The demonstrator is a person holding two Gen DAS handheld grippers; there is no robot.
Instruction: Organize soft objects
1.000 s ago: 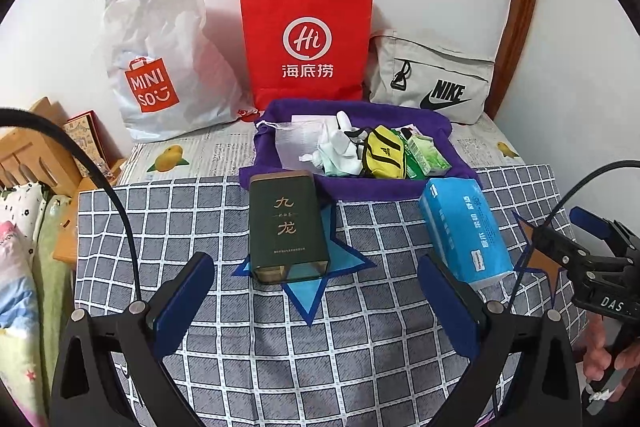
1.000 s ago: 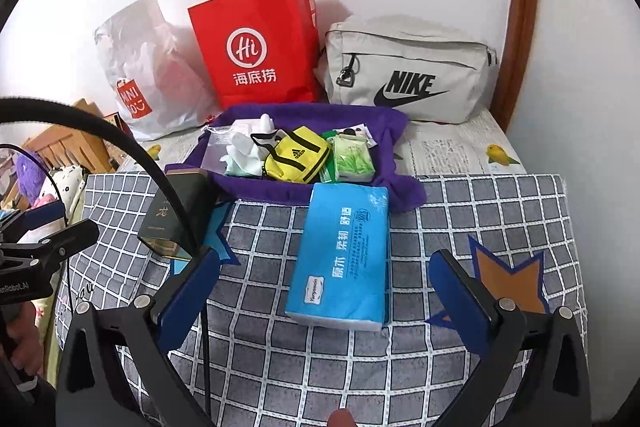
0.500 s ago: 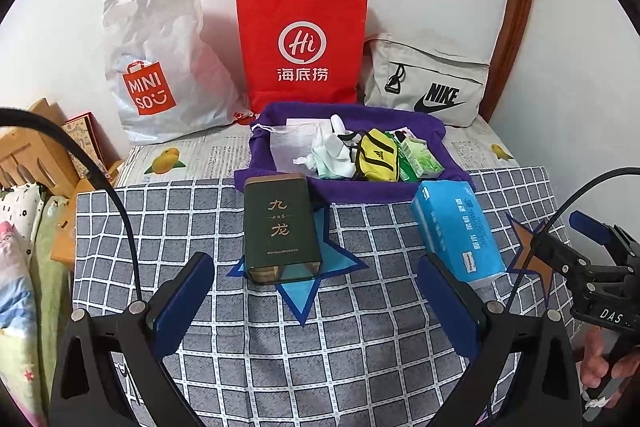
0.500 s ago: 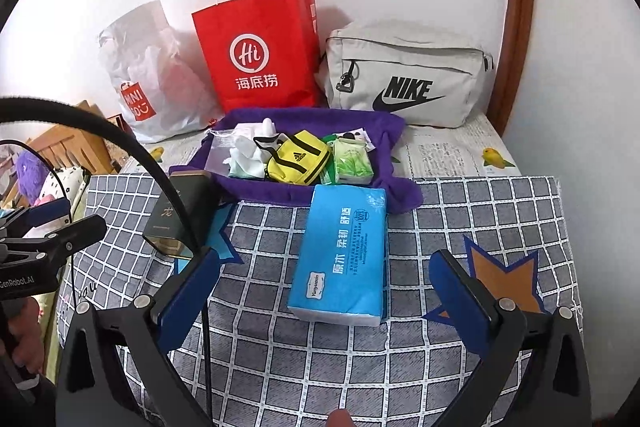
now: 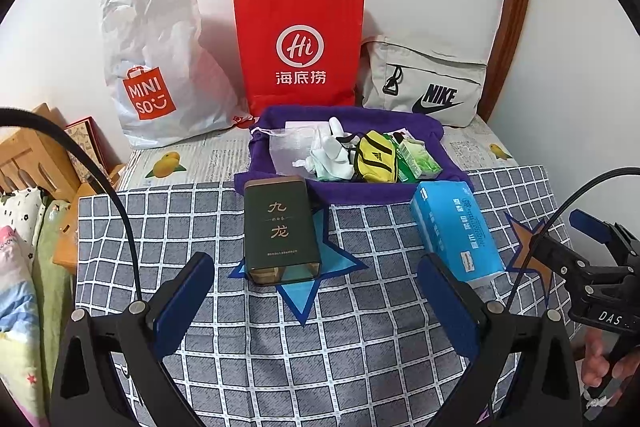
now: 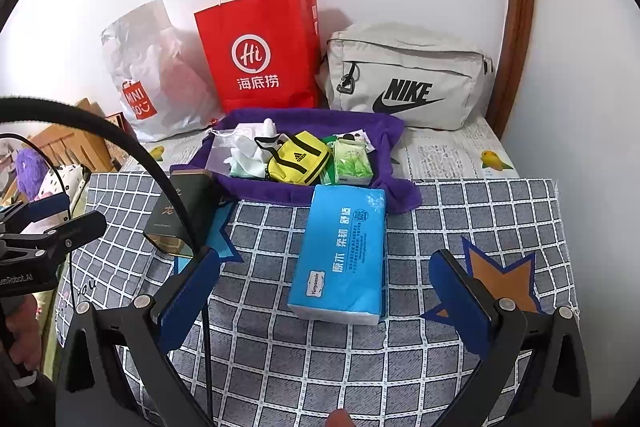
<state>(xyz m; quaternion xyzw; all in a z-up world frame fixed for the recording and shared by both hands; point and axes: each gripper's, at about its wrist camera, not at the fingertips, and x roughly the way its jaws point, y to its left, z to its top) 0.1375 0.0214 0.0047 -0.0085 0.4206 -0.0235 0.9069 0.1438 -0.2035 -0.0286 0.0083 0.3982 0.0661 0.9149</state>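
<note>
- Left tool hovers over the near edge of the table, jaws spread wide, nothing between them; blue pads show.
- Right tool also over the near edge, jaws wide apart, empty; a hand grips its handle at the right edge of the left wrist view.
- Grey checked cloth covers the table up to about its middle.
- Blue tissue pack lies flat on the cloth, centre-right, long side running near to far, just ahead of the right tool; its far end touches or nearly touches the purple cloth tray.
- Orange star patch on the cloth near the right edge, apart from the pack.
- Dark green tin box lies flat on a blue star patch, centre-left, ahead of the left tool; far end butts the tray's front wall.
- Purple cloth tray sits mid-table just beyond the checked cloth, on fruit-print newspaper.
- In the tray, left to right: clear plastic bag, white gloves, yellow mini pouch, green tissue packets, all bunched and touching.
- Along the far edge against the wall: white Miniso bag at left, red paper bag in the centre, grey Nike bag at right.
</note>
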